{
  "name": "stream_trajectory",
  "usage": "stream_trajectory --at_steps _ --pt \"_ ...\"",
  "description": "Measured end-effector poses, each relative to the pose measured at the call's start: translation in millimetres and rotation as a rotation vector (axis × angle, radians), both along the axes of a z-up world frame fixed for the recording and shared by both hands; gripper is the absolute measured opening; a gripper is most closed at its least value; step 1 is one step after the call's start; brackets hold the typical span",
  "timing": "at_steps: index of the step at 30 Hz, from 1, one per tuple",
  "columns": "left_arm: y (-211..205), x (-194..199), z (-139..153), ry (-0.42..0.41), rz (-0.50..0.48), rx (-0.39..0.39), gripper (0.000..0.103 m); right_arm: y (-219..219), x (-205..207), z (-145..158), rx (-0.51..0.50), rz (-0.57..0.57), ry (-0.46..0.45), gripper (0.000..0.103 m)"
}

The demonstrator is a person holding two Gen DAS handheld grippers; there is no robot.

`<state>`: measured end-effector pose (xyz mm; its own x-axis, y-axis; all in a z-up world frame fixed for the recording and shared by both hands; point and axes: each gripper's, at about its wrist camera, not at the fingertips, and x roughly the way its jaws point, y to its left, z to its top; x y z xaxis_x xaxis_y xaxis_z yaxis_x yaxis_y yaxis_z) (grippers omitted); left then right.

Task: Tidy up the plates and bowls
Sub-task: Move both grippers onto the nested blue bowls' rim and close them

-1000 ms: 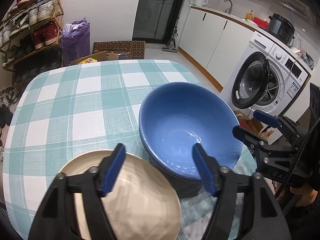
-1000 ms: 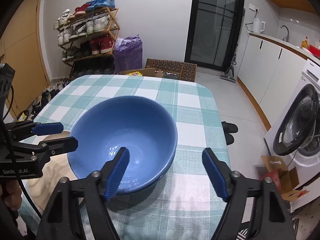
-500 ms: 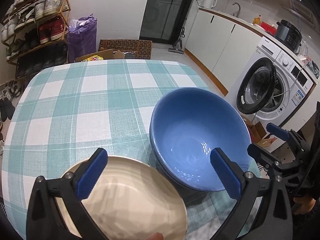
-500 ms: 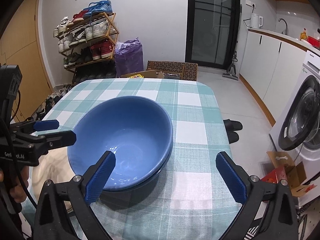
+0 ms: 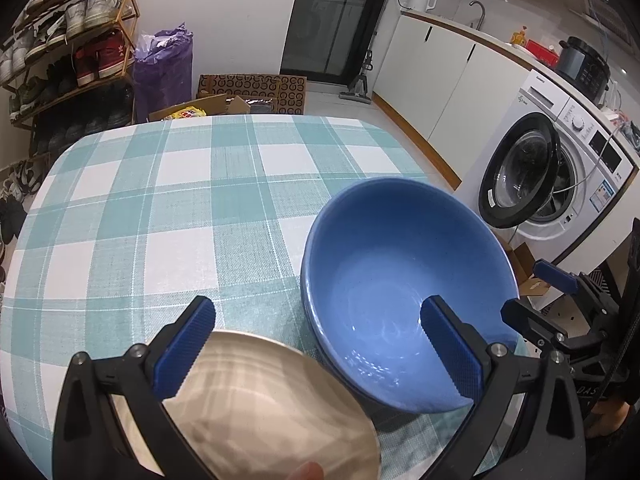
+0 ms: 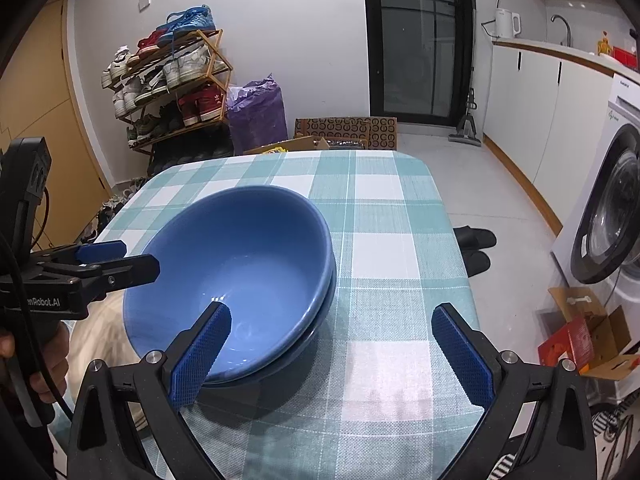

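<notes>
Both grippers have spread wide since the earlier frames: left gripper [image 5: 318, 354] and right gripper [image 6: 332, 356] stand fully parted, gripping nothing. Two nested blue bowls [image 6: 236, 276] sit on the checked table [image 5: 160, 208], just beside a beige plate [image 5: 272, 412].

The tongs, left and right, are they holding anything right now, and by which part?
Nothing is held. The left tongs and right tongs both stand wide open, clear of the blue bowl and the beige plate.
</notes>
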<state>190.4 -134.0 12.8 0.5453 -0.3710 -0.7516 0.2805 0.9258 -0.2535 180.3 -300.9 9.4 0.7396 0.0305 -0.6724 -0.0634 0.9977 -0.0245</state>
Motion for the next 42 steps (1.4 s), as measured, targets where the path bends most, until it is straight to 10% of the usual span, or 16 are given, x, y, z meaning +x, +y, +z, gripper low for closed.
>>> stream_trajectory --at_steps 22,33,42 --pt "-8 16 -18 0.033 -0.028 0.025 0.103 -6 33 -30 0.156 0.019 0.093 0.101" --pt "-8 15 -17 0.041 -0.068 -0.027 0.100 -2 38 -35 0.165 0.038 0.119 0.076" --pt "-16 10 -14 0.044 -0.096 -0.011 0.070 4 35 -33 0.157 0.058 0.110 0.057"
